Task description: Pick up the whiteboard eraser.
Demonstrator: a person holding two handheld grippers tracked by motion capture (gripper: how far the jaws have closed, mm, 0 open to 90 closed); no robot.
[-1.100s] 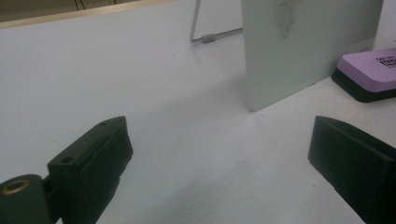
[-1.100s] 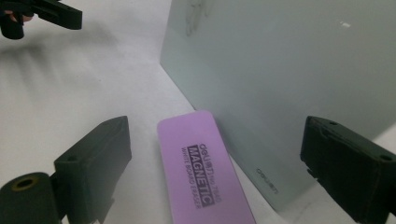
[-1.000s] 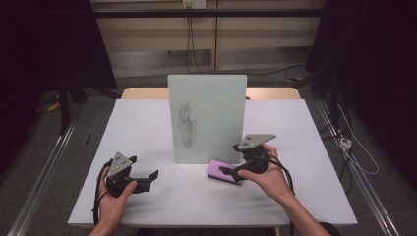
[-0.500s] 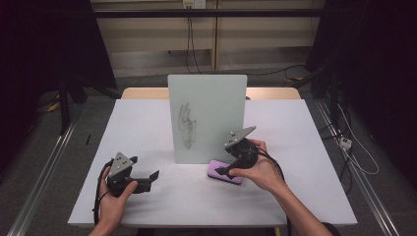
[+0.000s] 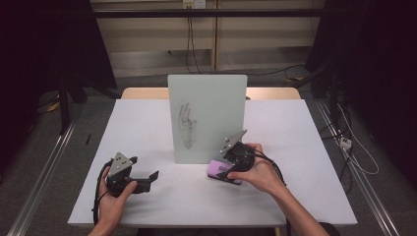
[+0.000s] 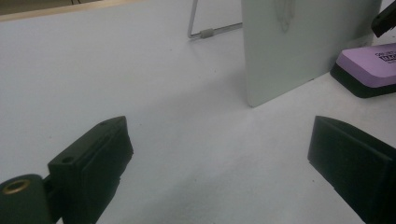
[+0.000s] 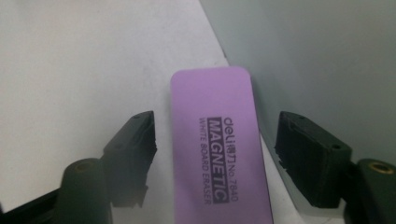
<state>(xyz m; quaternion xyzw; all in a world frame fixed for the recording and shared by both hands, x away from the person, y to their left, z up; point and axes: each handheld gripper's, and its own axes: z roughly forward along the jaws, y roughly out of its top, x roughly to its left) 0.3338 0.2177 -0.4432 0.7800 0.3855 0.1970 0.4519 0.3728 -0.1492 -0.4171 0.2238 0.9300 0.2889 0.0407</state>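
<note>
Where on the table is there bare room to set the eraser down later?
The white table is bare left of the upright pale whiteboard, and right of it toward the far corner. The near centre, between both grippers, is free too. Crowded: the strip before the board, where the purple eraser lies between the right gripper jaws.

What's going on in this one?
A person at a white table works a tool in each hand. The right tool straddles a purple magnetic whiteboard eraser lying in front of a small upright whiteboard with scribbles on it. Its jaws have just been closing around the eraser, but gaps show on both sides. The left tool rests open on the table, holding nothing.
</note>
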